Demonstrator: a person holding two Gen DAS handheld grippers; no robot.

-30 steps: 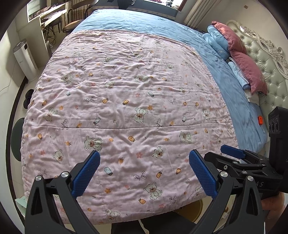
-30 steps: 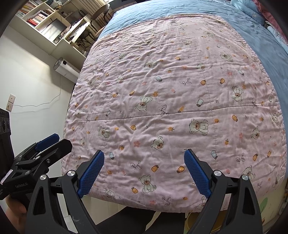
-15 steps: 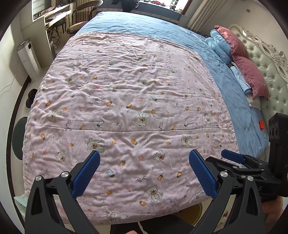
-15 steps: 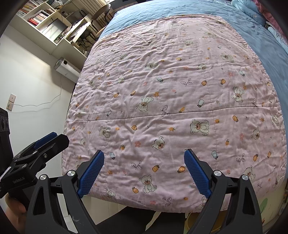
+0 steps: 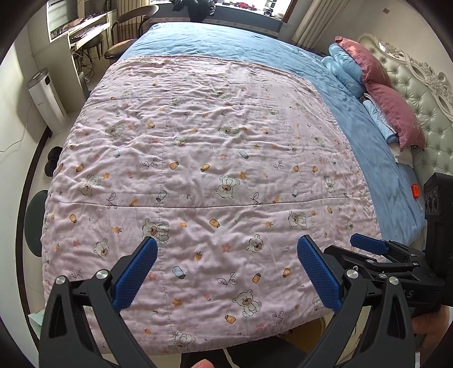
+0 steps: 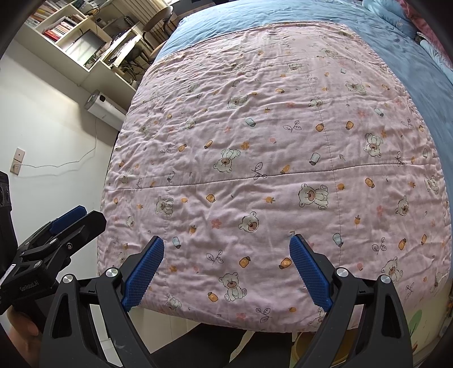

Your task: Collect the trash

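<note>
The left gripper (image 5: 226, 249) with its blue ribbed pads hangs over the near edge of the bed, jaws spread wide and holding nothing. The right gripper (image 6: 226, 246) is beside it, its jaws equally wide apart and empty; a hand (image 5: 430, 325) grips its black handle at the lower right of the left view.

Under both lies a wrinkled pale pink quilt printed with bears, jars and flowers (image 5: 212, 169), covering the near part of the bed. No trash can be made out on it. Beyond the quilt stretches a plain blue bedsheet (image 5: 226, 42). To the right, dusty-red pillows (image 5: 390, 107) and blue ones lean against a tufted pale green headboard (image 5: 424, 93).

On the left, a white cylindrical appliance (image 5: 46, 102) stands on the floor, with dark slippers (image 5: 52, 161) nearer. Farther back is a counter with a keyboard (image 5: 87, 31), a chair (image 5: 127, 39), and bookshelves (image 6: 56, 25) above.
</note>
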